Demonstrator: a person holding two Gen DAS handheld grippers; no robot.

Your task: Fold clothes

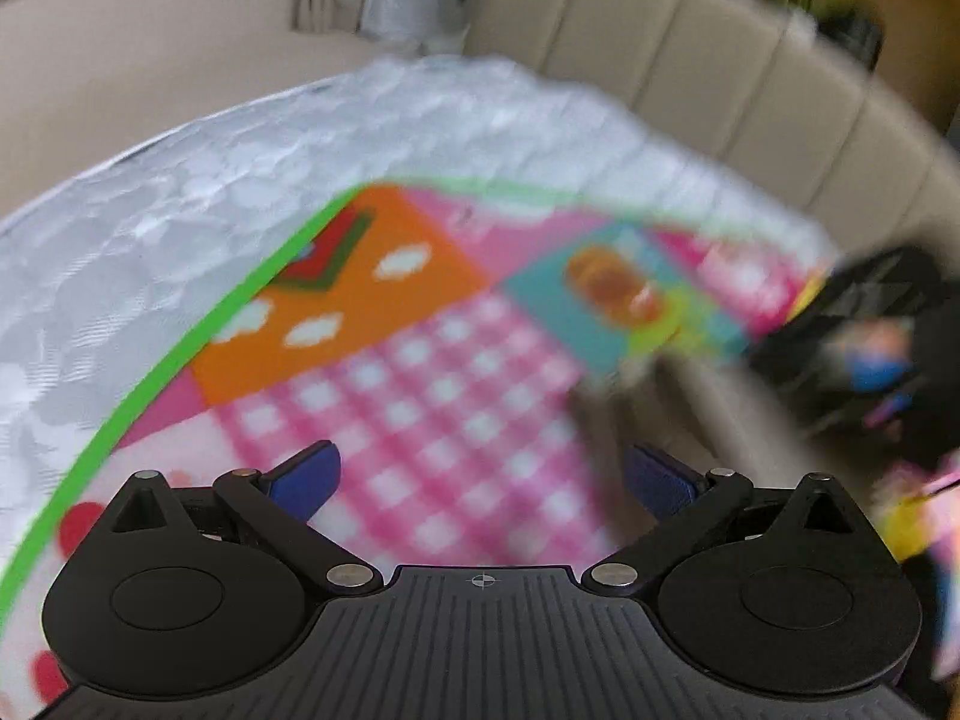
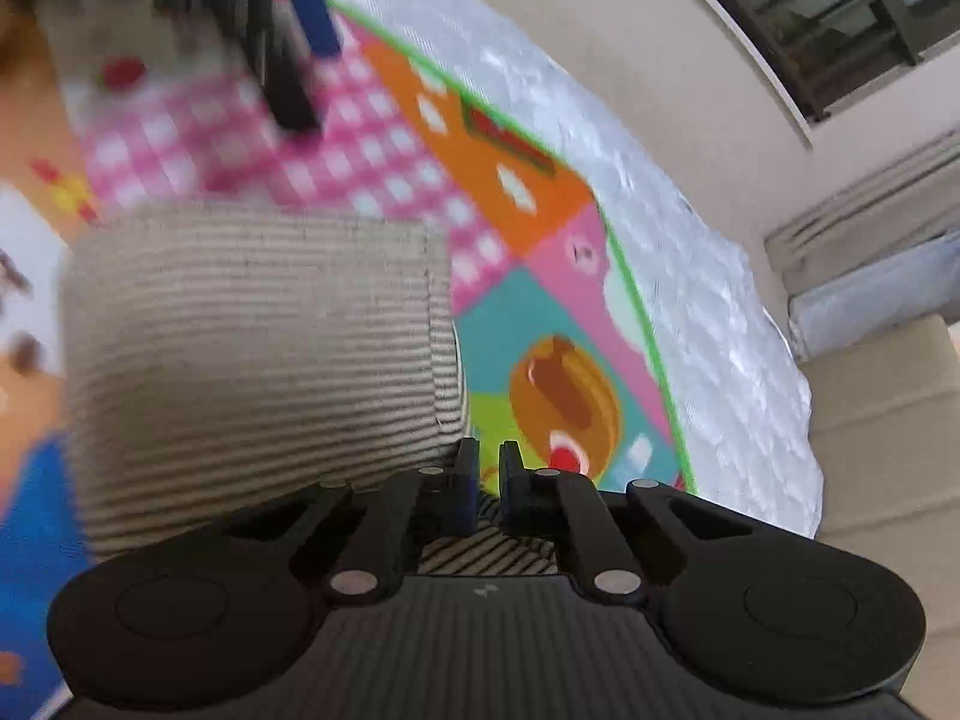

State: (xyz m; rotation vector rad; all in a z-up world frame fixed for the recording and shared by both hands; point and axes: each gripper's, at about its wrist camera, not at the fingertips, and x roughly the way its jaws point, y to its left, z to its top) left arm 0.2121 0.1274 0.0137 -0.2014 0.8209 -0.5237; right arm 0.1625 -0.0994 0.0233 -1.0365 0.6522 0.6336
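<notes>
A beige and white striped garment [image 2: 252,360] lies folded on the colourful play mat [image 2: 384,144] and fills the left of the right wrist view. My right gripper [image 2: 489,474] is shut on that garment's near right edge, and striped cloth shows between and behind its fingers. In the left wrist view my left gripper [image 1: 483,474] is open over the pink checked part of the mat [image 1: 456,372], holding nothing. The garment [image 1: 648,414] is a beige blur just right of it. The right gripper [image 1: 870,342] appears blurred at the far right.
The mat lies on a white quilted cover [image 1: 150,228] and has a green border [image 1: 198,324]. Padded beige panels [image 1: 690,60] rise behind. The left gripper [image 2: 288,48] shows at the top of the right wrist view. A window [image 2: 840,12] is on the wall.
</notes>
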